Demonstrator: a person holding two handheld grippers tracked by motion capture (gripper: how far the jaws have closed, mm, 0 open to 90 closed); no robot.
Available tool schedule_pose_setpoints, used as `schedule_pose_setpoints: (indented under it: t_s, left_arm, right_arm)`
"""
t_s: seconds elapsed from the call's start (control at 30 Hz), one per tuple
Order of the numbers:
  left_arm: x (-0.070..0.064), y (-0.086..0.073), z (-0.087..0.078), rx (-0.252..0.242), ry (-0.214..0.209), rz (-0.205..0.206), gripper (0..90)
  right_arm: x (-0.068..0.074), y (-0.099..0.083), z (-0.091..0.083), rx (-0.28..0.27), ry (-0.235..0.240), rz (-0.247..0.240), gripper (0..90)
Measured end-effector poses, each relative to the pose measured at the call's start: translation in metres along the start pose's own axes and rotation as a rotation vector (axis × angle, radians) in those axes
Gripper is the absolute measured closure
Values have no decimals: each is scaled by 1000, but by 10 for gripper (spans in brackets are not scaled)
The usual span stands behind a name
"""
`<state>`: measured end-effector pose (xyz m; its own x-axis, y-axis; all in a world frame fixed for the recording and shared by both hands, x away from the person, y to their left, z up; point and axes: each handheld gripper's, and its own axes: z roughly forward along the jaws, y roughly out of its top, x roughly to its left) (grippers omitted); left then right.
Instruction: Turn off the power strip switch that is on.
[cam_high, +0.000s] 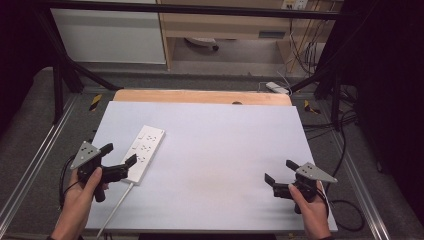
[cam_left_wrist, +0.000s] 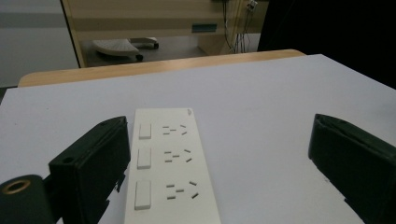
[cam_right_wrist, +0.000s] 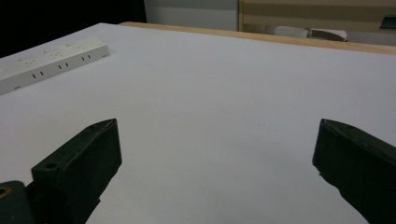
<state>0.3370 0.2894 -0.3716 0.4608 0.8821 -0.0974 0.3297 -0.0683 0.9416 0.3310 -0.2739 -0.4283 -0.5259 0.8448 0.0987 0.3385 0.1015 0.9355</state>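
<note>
White desk (cam_high: 215, 150): wide bare middle, wooden strip along far edge. White power strip (cam_high: 143, 152) lies flat at left, cord (cam_high: 116, 207) trailing off near edge. Left gripper (cam_high: 119, 155) jaws wide apart, holding nothing, one jaw tip touching or just over strip's near end, hard to tell. Right gripper (cam_high: 280, 171) near right corner, jaws spread, nothing held.

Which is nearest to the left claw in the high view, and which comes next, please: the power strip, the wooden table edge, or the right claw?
1. Power strip: right beside the left claw, at the table's left.
2. Wooden table edge: along the far side.
3. Right claw: across the table, at the near right.
</note>
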Motion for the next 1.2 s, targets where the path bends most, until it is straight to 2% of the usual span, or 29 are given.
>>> schedule_pose_setpoints:
  t_s: [0.37, 0.5, 0.87, 1.0, 1.13, 1.2]
  left_arm:
    - [-5, -21, -9, 8, -14, 3, 54]
    - [-6, -29, -11, 30, -32, 3, 55]
    - [-15, -45, -12, 69, -39, 18, 55]
    - [-17, -52, -13, 94, -30, 36, 55]
    - [-15, -60, -16, 100, -18, 16, 58]
    - [-14, -62, -16, 101, -14, 17, 58]
  right_arm:
    - [0, 0, 0, 1, -2, -2, 17]
    - [0, 0, 0, 3, -3, -2, 17]
    - [-1, 0, 0, 3, -6, -3, 17]
    - [-1, 0, 0, 3, -9, -2, 17]
    - [-2, -1, 1, 11, -21, -6, 17]
    - [-3, -2, 4, 34, -37, -6, 17]
